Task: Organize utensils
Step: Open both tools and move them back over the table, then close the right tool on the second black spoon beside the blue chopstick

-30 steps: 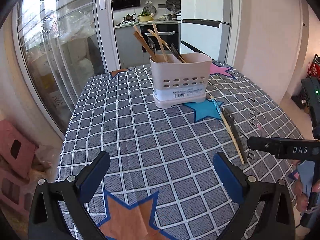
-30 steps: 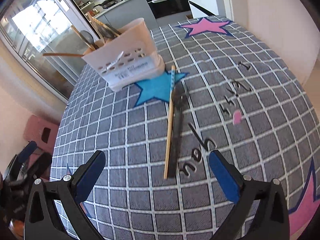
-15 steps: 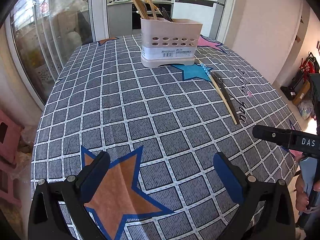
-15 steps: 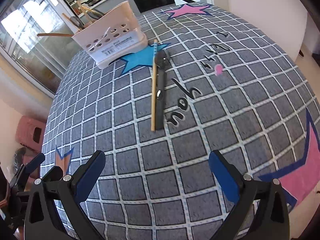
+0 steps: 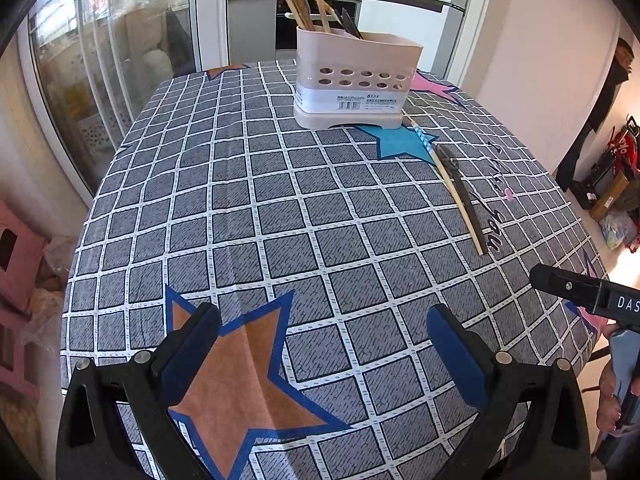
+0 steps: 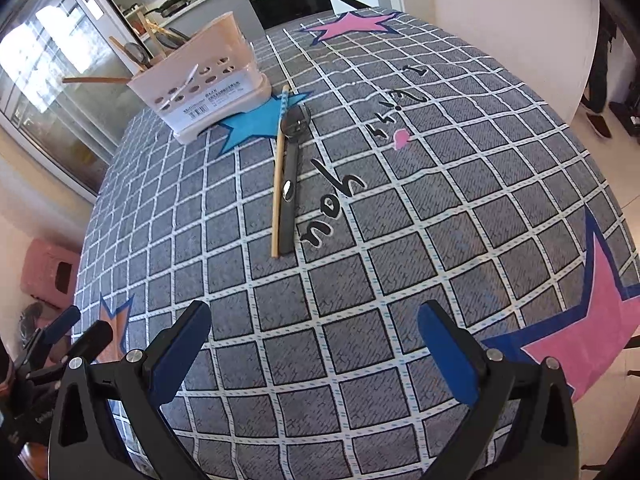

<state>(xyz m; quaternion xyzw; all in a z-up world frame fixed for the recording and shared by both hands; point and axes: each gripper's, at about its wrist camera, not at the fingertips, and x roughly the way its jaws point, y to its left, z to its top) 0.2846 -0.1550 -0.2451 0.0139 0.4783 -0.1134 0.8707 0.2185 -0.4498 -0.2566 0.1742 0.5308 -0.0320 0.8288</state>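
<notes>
Behind the holder rim, utensil heads hidden, both tongs empty

The bench cloth is grey with a white grid and orange, blue and pink stars. The utensil holder is pale beige, with a white label. One chopstick is tan with a blue-patterned end; the spoon is dark grey. Jaws carry blue pads.
</notes>
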